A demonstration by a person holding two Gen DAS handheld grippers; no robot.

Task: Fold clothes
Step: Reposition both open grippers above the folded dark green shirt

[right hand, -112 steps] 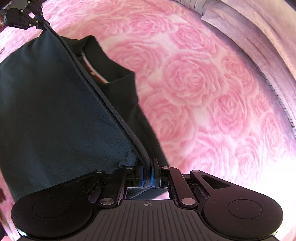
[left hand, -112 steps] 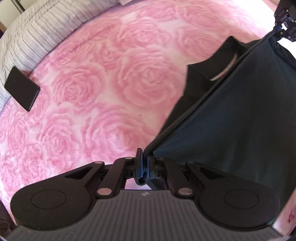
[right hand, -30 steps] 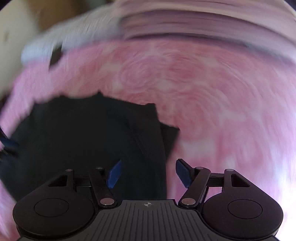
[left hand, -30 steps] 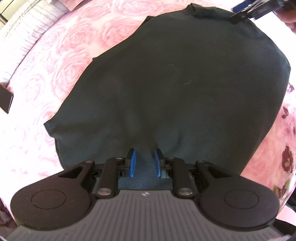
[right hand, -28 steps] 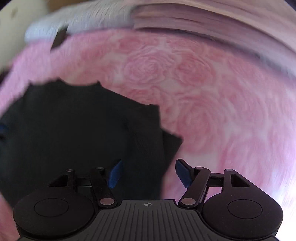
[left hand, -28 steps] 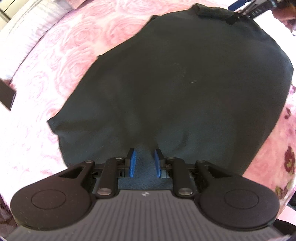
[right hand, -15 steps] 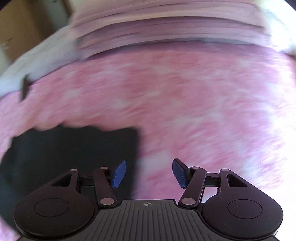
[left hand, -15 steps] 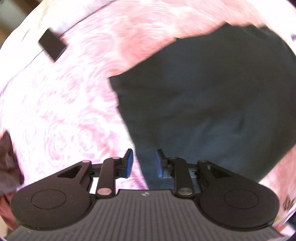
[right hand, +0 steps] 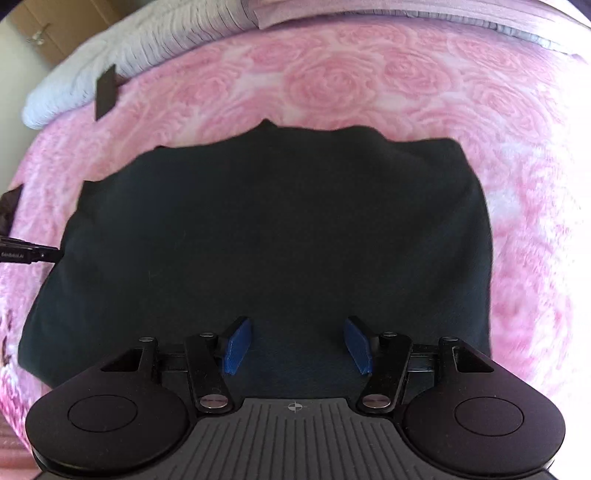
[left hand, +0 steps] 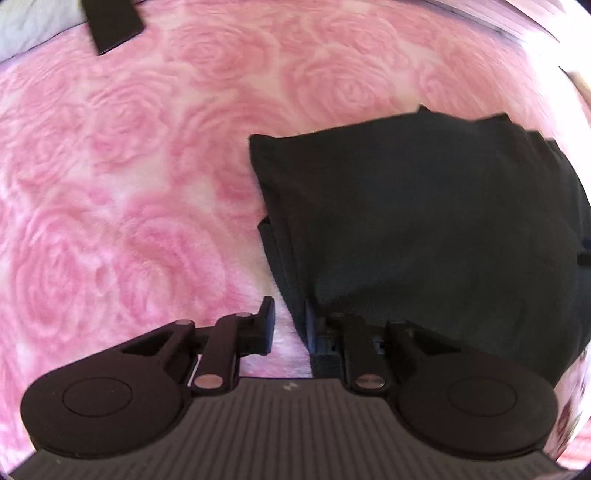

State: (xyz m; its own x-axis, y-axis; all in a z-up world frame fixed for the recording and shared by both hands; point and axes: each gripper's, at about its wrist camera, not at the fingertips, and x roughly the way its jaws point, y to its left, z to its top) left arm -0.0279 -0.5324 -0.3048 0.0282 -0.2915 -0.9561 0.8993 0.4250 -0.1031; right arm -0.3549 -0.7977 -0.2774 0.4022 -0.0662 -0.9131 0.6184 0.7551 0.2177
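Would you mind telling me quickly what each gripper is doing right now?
Left gripper: tongs open, holding nothing, at the left edge of the dark garment.
Right gripper: tongs open wide, holding nothing, over the garment.

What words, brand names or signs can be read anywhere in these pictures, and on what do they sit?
Small white lettering on the black bar at the left edge of the right wrist view: too small and blurred to read.
A little crosshair mark, no words, on the right hand-held gripper.
A tiny pale logo, no legible words, on the left hand-held gripper.
No print shows on the dark garment, the rose blanket or the flat black item.
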